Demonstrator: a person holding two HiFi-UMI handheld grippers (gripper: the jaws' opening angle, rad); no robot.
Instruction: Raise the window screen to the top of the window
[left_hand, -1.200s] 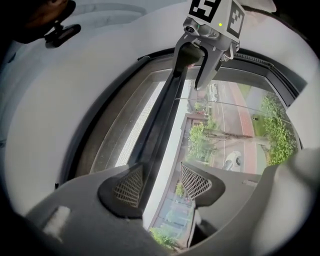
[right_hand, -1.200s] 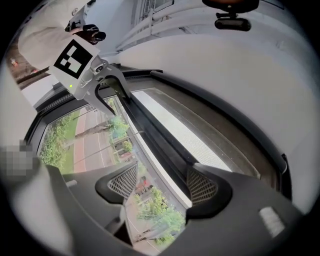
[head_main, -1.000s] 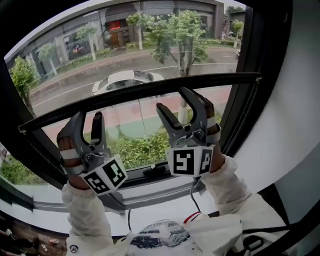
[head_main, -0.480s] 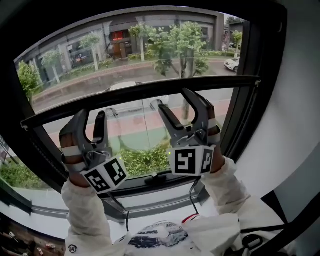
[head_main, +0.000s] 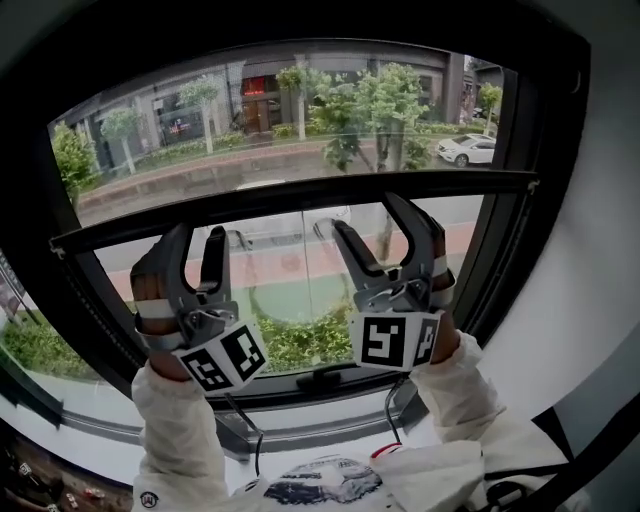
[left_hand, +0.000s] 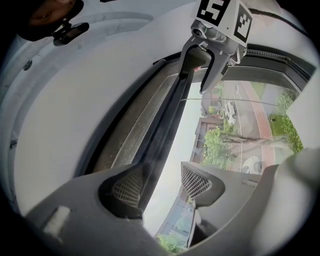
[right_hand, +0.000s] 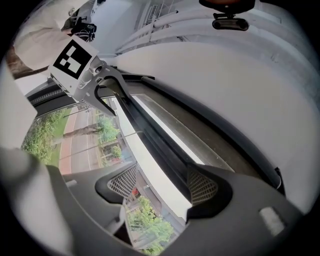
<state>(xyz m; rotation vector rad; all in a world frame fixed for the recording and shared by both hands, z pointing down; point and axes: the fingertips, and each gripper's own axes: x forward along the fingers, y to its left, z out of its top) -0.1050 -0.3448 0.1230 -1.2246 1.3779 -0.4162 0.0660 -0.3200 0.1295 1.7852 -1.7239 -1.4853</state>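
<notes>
At the window screen's bottom rail (head_main: 290, 205), left claw (head_main: 197, 236) and right claw (head_main: 372, 218) stand open around it; lift both evenly, keeping it level, toward the top edge of the window frame (head_main: 556, 150).

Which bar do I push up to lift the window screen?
Find the big window with the street outside. A thin black bar runs side to side across its middle. Unlike the thick frame around the glass, it has street showing above and below it, and the left claw and right claw both reach up to it.
</notes>
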